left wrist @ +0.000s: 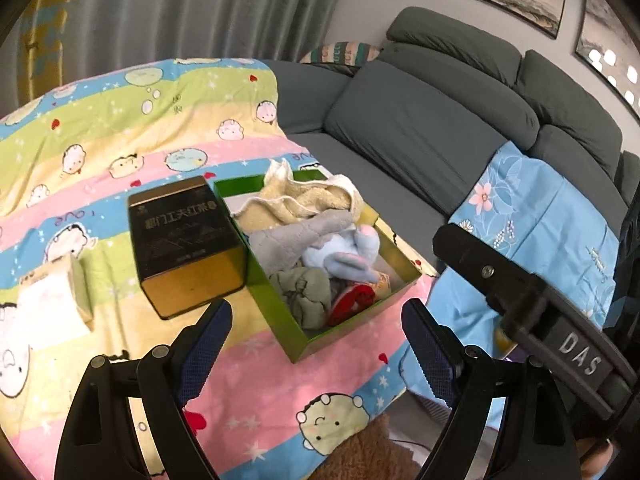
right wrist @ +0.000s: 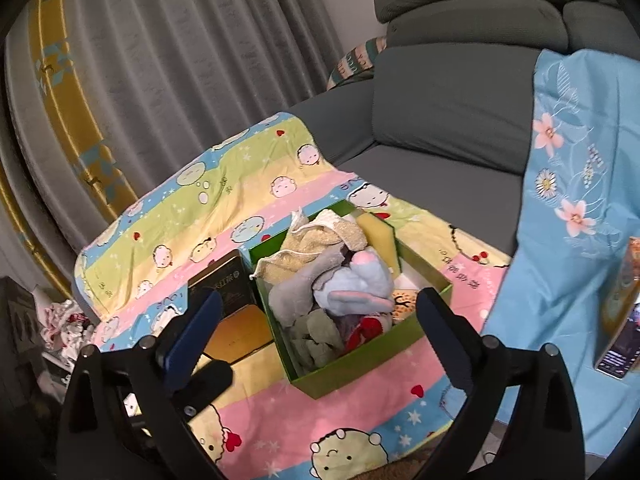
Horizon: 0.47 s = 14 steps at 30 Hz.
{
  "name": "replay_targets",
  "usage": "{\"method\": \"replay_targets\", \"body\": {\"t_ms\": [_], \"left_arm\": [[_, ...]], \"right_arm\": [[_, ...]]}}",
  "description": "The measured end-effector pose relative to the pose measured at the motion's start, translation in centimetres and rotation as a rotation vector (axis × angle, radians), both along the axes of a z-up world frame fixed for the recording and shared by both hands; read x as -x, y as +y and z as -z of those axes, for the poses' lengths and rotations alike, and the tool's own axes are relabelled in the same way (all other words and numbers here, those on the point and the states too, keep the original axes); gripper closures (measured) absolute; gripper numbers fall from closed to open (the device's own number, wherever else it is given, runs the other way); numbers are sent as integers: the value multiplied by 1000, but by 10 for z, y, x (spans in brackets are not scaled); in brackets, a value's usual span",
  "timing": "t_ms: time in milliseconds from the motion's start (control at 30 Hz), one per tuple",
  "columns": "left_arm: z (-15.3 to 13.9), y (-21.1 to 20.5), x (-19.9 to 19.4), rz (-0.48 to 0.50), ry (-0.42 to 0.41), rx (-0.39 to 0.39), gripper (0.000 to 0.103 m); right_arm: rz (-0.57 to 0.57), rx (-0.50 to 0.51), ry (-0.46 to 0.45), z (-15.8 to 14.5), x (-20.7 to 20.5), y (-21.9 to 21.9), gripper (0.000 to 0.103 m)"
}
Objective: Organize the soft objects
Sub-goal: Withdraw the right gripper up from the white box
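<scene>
An open green box (left wrist: pixel 280 316) sits on a cartoon-print blanket and is packed with soft things. At the back lies a beige towel (left wrist: pixel 288 200), then a grey cloth (left wrist: pixel 296 240), a light blue plush toy (left wrist: pixel 348 256), an olive cloth (left wrist: pixel 304 292) and something red (left wrist: pixel 356 300). My left gripper (left wrist: pixel 320 344) hangs open just in front of the box's near corner, with nothing between its fingers. The right wrist view shows the same box (right wrist: pixel 360 368) and plush toy (right wrist: pixel 352 284). My right gripper (right wrist: pixel 320 332) is wide open above the box's near side, holding nothing.
A black and gold tin (left wrist: pixel 188 240) stands against the box's left side, and a small pale carton (left wrist: pixel 60 296) lies further left. The grey sofa (left wrist: pixel 420 128) runs behind, with a blue floral cloth (left wrist: pixel 540 220) draped over it on the right. A phone (right wrist: pixel 618 344) lies at the far right.
</scene>
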<state>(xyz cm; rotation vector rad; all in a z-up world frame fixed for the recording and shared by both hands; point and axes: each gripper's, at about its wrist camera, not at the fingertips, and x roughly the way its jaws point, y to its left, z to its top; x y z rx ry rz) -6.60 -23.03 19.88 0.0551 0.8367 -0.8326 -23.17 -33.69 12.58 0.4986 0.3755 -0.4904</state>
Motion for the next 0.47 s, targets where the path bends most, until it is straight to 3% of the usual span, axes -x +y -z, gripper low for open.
{"method": "replay_targets", "body": {"t_ms": [467], "left_arm": [[-5,8,14,14,-44,16,16]], "right_arm": [[68,28,20,-2,11,18,4]]}}
